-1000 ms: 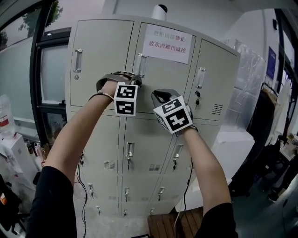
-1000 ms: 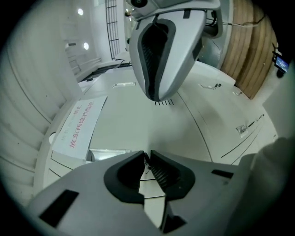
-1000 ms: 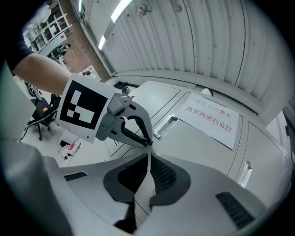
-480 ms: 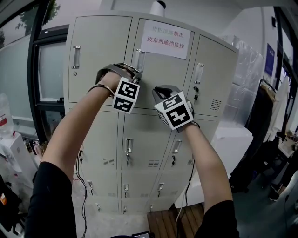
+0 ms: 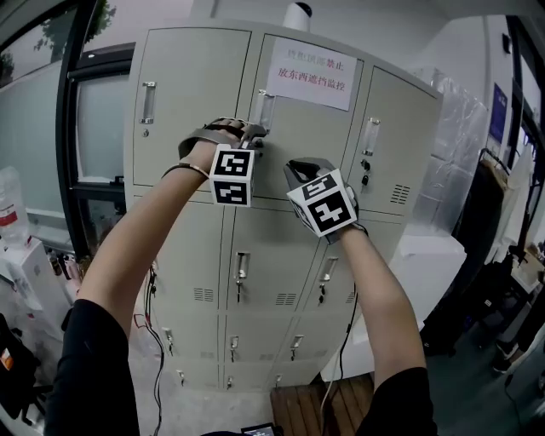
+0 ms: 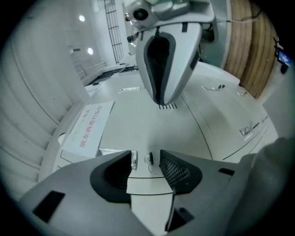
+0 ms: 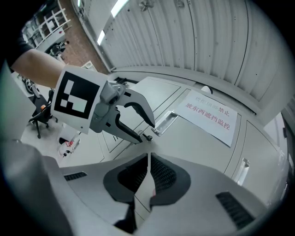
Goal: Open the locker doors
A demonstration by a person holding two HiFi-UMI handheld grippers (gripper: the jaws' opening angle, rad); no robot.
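The grey locker bank (image 5: 187,85) fills the head view, with every door in view closed. My left gripper (image 5: 254,136) is at the top-middle door (image 5: 298,153), just under its vertical metal handle (image 5: 262,111). Its jaws are opening. In the left gripper view the left gripper (image 6: 146,159) straddles the handle's lower end (image 6: 133,159) and the key lock (image 6: 150,160), with the pads clear of both. My right gripper (image 7: 148,159) is shut and empty, held just off the same door, right of and below the left one. In the right gripper view the left gripper (image 7: 150,131) stands at the handle (image 7: 165,120).
A white paper sign (image 5: 313,75) with red print is stuck on the top-middle door. A white dome camera (image 5: 296,15) stands on the locker top. There is a window (image 5: 94,128) at the left, a white unit (image 5: 417,264) at the right, and a wooden pallet (image 5: 315,409) and cables on the floor.
My left gripper's jaws have spread apart at the handle's lower end. Both grippers have stayed at nearly the same spots on the door.
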